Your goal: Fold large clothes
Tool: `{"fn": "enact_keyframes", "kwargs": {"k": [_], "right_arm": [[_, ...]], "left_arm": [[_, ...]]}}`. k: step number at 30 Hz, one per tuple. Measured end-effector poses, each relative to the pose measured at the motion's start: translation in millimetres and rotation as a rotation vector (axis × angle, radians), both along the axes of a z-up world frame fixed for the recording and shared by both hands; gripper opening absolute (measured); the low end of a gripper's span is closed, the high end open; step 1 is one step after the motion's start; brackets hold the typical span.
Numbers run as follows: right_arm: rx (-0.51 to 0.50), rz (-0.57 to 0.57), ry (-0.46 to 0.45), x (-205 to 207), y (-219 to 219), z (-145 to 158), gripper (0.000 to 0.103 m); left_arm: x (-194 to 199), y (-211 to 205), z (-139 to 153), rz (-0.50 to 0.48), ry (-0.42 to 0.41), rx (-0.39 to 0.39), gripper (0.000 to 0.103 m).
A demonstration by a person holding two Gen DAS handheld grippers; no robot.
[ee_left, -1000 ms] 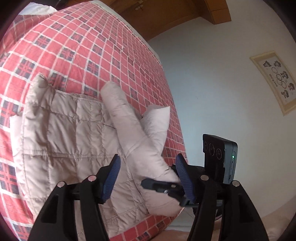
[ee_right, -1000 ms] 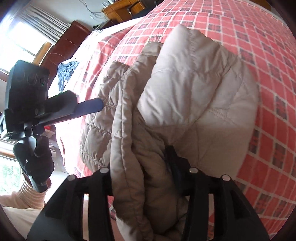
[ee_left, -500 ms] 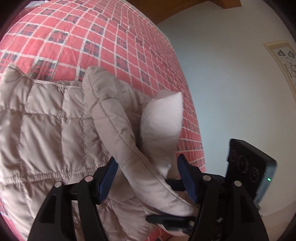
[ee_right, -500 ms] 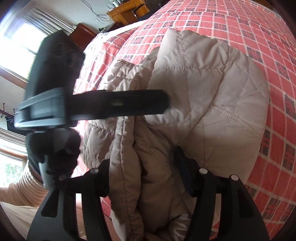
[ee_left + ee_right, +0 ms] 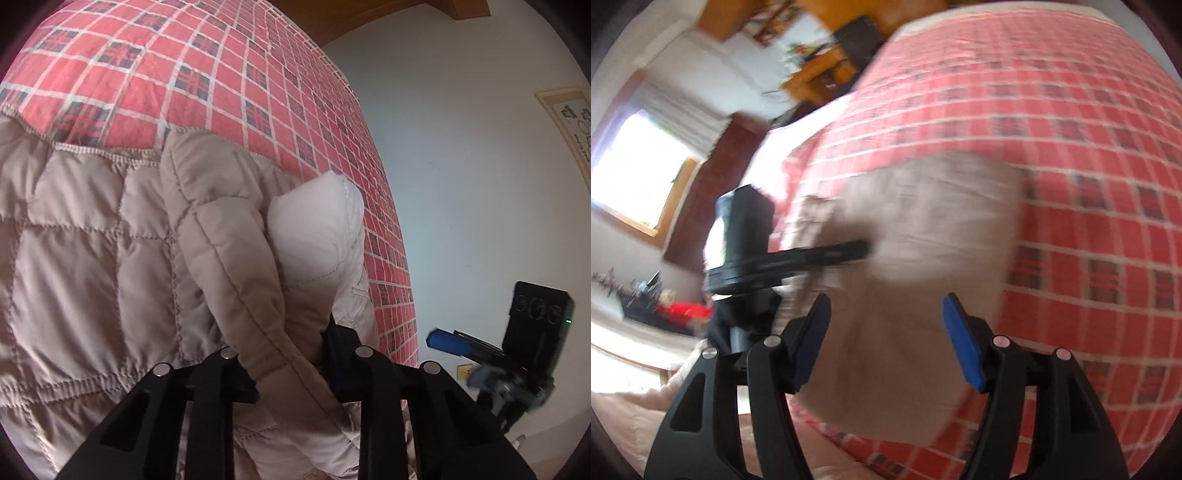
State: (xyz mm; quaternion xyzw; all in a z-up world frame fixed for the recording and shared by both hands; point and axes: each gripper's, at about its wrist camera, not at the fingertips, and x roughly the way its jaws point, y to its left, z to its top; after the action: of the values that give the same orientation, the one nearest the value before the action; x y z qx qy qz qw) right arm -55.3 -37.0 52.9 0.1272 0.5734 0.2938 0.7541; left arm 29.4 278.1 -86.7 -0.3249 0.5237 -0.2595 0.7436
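Observation:
A beige quilted jacket [image 5: 85, 266] lies on a bed with a red plaid bedspread [image 5: 221, 74]. A padded fold of it, with pale lining showing, rises toward the left wrist camera. My left gripper [image 5: 288, 369] is shut on that fold near the bed's edge. In the blurred right wrist view the jacket [image 5: 923, 258] lies bunched on the bedspread [image 5: 1089, 184]. My right gripper [image 5: 886, 310] stands open just short of it, holding nothing. Its blue pad [image 5: 447, 339] shows beside the bed in the left wrist view. The left gripper's finger [image 5: 831, 253] reaches onto the jacket from the left.
The bed's edge runs down the right of the left wrist view, with a pale wall, a framed picture [image 5: 569, 122] and a wall socket [image 5: 465, 370] beyond. A bright window [image 5: 639, 173] and wooden furniture [image 5: 820, 74] stand behind the bed.
My right gripper has let go of the jacket, opened and drawn back off the bed. My left gripper has come in over the raised fold and shut on it.

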Motion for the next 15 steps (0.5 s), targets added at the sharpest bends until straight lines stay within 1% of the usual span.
{"fn": "enact_keyframes", "kwargs": {"k": [4,6,8,9,11,12,14,15], "right_arm": [[-0.06,-0.05,0.063,-1.0,-12.3,-33.6,0.063],[-0.076,-0.051,0.097,-3.2,-10.6,-51.8,0.063],[-0.075,-0.046,0.117,-5.4,-6.3,-63.4,0.063],[-0.066,-0.048,0.125,-7.2,-4.7,-67.8,0.063],[-0.058,-0.048,0.128,-8.9,-2.0,-67.7,0.063],[-0.057,-0.048,0.126,-9.5,0.1,-66.5,0.063],[-0.067,-0.043,0.118,-11.3,3.8,-65.8,0.063],[-0.09,-0.034,0.105,-12.5,7.3,-65.2,0.063]], "left_arm": [[0.8,-1.4,-1.8,-0.008,-0.006,-0.002,0.025],[2.1,-2.5,-2.7,-0.01,0.006,-0.003,0.028],[6.2,-5.3,-2.8,-0.011,0.016,0.003,0.037],[7.0,-6.8,-1.6,-0.014,0.018,0.016,0.038],[10.7,-11.7,1.5,-0.024,0.029,0.044,0.048],[13.0,-14.7,3.0,-0.029,0.028,0.055,0.05],[20.4,-25.4,4.8,-0.052,0.028,0.092,0.06],[21.4,-28.0,5.8,-0.056,0.024,0.109,0.06]]}}
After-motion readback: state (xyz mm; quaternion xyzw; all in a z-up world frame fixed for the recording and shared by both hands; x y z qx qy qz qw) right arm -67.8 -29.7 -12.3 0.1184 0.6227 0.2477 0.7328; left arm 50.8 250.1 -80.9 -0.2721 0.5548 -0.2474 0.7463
